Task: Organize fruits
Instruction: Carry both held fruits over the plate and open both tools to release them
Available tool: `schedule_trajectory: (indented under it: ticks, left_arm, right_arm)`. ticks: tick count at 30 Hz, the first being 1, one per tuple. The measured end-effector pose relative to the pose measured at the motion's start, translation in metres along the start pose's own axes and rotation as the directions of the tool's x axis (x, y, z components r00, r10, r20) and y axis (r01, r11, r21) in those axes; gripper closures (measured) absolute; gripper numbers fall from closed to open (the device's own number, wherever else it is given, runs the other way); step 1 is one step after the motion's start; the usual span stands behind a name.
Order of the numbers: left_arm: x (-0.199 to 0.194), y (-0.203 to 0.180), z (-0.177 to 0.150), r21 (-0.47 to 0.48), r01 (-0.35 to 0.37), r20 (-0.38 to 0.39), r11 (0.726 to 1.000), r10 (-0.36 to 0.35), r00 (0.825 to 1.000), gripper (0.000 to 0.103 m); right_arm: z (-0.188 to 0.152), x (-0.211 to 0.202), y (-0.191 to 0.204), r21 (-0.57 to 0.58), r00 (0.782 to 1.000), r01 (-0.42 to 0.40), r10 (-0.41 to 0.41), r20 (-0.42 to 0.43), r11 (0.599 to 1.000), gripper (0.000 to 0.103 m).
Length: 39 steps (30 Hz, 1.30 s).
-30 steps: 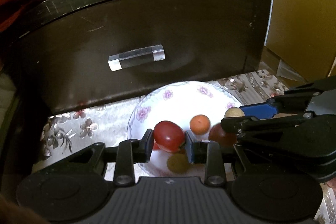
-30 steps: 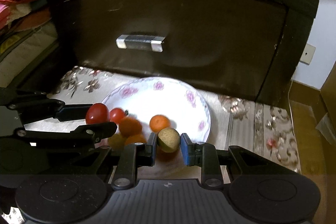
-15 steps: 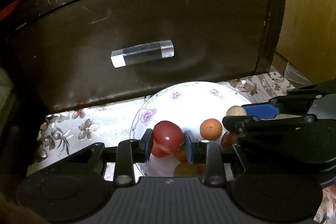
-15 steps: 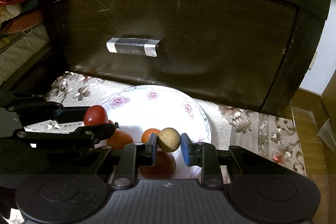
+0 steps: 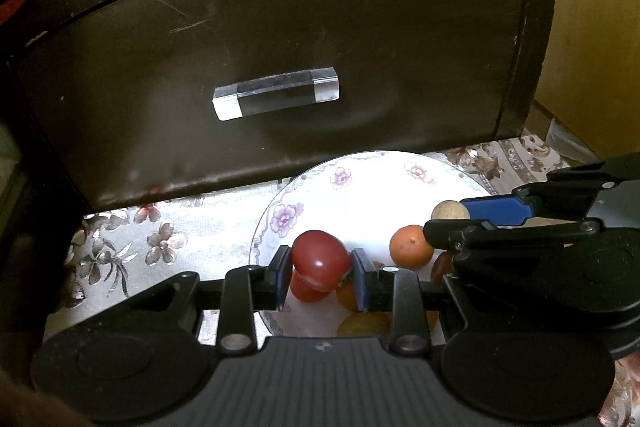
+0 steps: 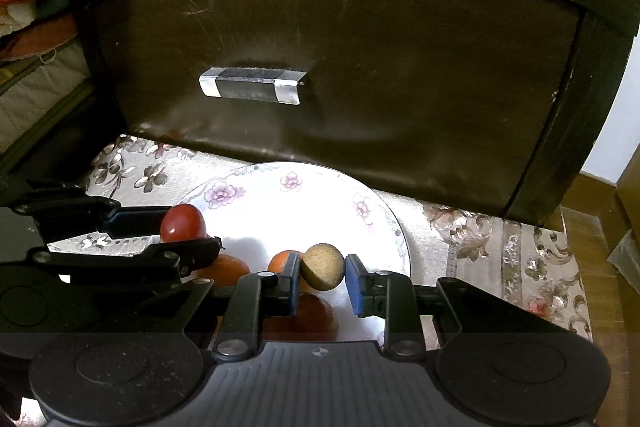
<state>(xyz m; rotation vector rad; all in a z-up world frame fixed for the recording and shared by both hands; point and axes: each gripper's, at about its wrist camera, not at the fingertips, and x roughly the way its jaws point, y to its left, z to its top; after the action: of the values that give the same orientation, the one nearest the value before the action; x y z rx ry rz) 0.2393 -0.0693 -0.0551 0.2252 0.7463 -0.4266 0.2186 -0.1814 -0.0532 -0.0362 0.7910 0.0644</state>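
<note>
No text, label, brand name, number or sign can be read in either view. The only mark is a small pale emblem, too small to make out, on the ribbed housing of the left gripper [image 5: 320, 265] at six o'clock, and a like one on the right gripper [image 6: 322, 269].

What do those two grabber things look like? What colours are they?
Both look the same. The left hand-held gripper and the right hand-held gripper are black plastic, with a ribbed dark grey body, two big round discs at the sides and silver screws on the arms. Each fingertip wears a flat blue pad. No cables or sleeves show.
</note>
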Motion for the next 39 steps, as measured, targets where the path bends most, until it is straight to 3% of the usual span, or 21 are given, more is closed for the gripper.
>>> schedule_trajectory:
  ticks: [39]
  left_arm:
    - [0.003, -0.004, 0.006, 0.011, -0.016, 0.007, 1.0, 0.016, 1.0, 0.064]
  right_arm:
    - [0.003, 0.002, -0.011, 0.043, 1.0, 0.004, -0.004, 0.006, 0.999, 0.078]
